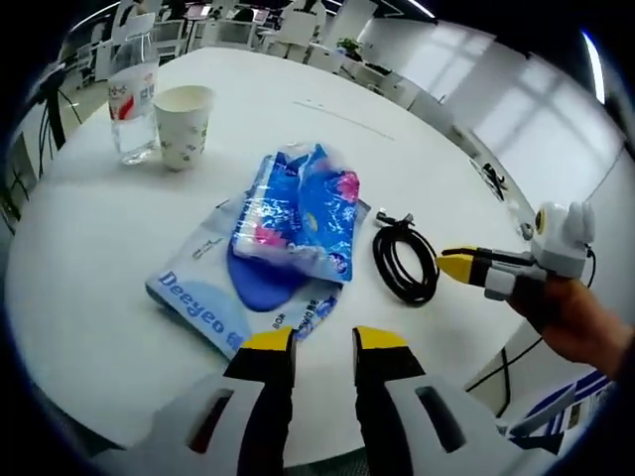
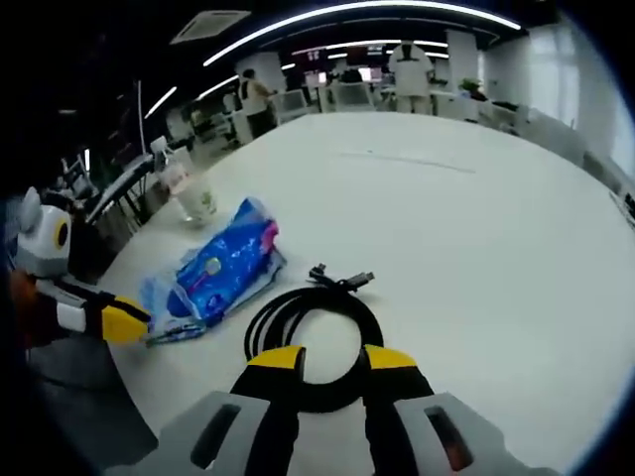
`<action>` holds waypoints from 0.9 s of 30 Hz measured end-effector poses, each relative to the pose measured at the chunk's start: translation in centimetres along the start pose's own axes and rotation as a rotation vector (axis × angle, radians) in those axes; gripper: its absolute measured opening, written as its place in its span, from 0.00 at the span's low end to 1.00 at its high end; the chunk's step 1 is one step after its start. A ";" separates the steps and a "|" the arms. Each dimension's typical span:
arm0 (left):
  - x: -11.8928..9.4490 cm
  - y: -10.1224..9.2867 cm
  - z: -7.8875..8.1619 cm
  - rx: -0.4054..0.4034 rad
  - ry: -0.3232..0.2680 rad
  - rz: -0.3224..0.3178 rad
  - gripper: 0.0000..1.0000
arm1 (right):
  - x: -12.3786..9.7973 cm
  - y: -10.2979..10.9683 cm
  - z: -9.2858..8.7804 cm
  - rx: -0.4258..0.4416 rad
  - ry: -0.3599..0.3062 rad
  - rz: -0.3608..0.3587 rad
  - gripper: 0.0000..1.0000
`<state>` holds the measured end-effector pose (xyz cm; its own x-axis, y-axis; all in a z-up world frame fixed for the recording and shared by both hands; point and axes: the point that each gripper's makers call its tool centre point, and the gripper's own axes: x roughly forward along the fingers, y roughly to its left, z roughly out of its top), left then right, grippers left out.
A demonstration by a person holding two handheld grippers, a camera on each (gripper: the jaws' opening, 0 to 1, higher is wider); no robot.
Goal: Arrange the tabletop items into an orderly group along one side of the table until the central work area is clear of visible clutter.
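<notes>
A black coiled cable (image 1: 405, 260) lies on the white round table (image 1: 89, 248), right of a blue tissue packet (image 1: 298, 213). The packet rests on a blue-and-white "Deeyeo" bag (image 1: 193, 290). At the far side a paper cup (image 1: 184, 124) stands beside a clear water bottle (image 1: 132, 94). My left gripper (image 1: 324, 342) is open near the table's edge, just short of the bag. My right gripper (image 2: 332, 359) is open over the near side of the cable (image 2: 313, 332), and nothing is held. The right gripper (image 1: 451, 266) enters from the right, close to the coil. The left gripper (image 2: 124, 319) shows by the packet (image 2: 223, 263).
The table edge (image 1: 466, 367) runs close below both grippers. A hand (image 1: 585, 322) holds the right gripper. Office chairs (image 1: 298, 25) and desks ring the far side, and people stand in the background (image 2: 409, 64). Bare tabletop (image 2: 476, 218) stretches beyond the cable.
</notes>
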<state>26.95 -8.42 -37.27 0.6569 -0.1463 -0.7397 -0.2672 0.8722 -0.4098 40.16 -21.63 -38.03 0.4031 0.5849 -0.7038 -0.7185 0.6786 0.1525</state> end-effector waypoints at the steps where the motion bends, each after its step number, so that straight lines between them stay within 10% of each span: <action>1: -0.2 0.4 0.1 -0.008 -0.006 0.006 0.21 | -0.1 0.4 0.1 -0.003 -0.001 0.005 0.21; 27: 0.2 0.4 2.0 -0.139 -0.041 0.019 0.29 | -2.5 4.3 0.5 0.029 -0.053 0.039 0.28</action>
<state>28.39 -7.19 -36.47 0.6782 -0.1090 -0.7267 -0.3728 0.8012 -0.4681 36.40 -19.95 -35.27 0.4053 0.6331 -0.6595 -0.7174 0.6674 0.1998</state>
